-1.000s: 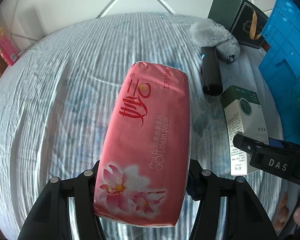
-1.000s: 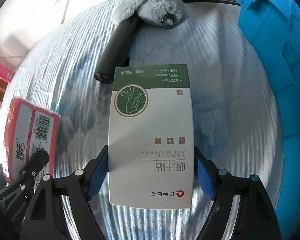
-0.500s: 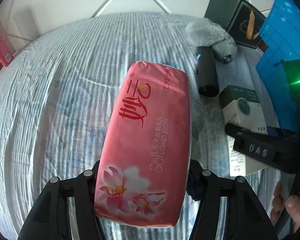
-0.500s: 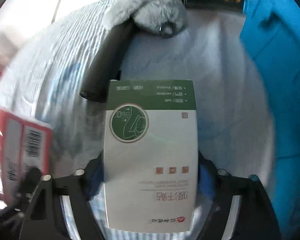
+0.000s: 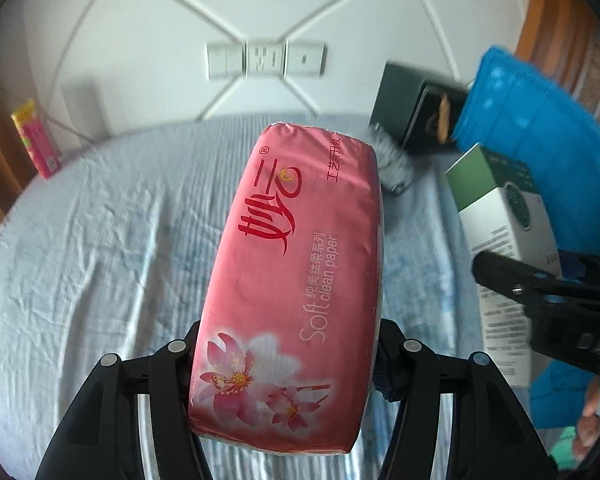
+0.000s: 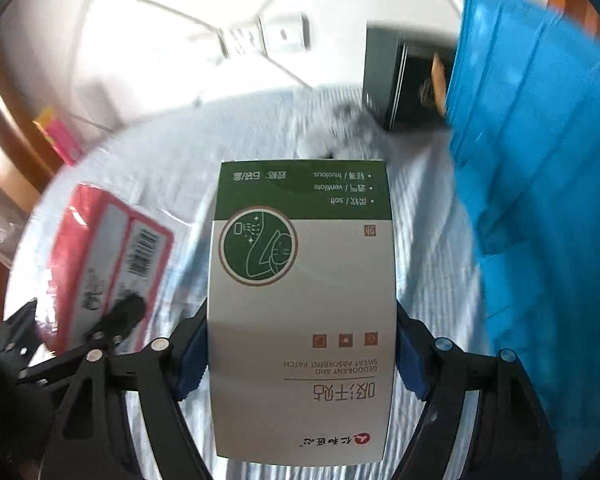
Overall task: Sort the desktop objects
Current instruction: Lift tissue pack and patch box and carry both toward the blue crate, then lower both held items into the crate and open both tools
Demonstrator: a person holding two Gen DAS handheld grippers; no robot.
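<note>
My left gripper (image 5: 288,360) is shut on a pink pack of tissue paper (image 5: 296,264) and holds it above the bed sheet. My right gripper (image 6: 300,356) is shut on a white and green patch box (image 6: 304,304), also lifted. The box also shows at the right of the left wrist view (image 5: 504,240), with the right gripper's fingers (image 5: 540,292) on it. The tissue pack shows at the left of the right wrist view (image 6: 108,260).
A blue plastic crate (image 5: 540,140) (image 6: 540,200) stands at the right. A dark green box (image 5: 412,108) and a grey furry thing (image 5: 396,164) lie at the back right. A small pink and yellow pack (image 5: 36,140) leans at the far left. The wrinkled sheet (image 5: 100,260) covers the surface.
Both grippers have risen and tilted up with their loads; the wall and sockets now fill the top of both views. The black cylinder has dropped out of sight.
</note>
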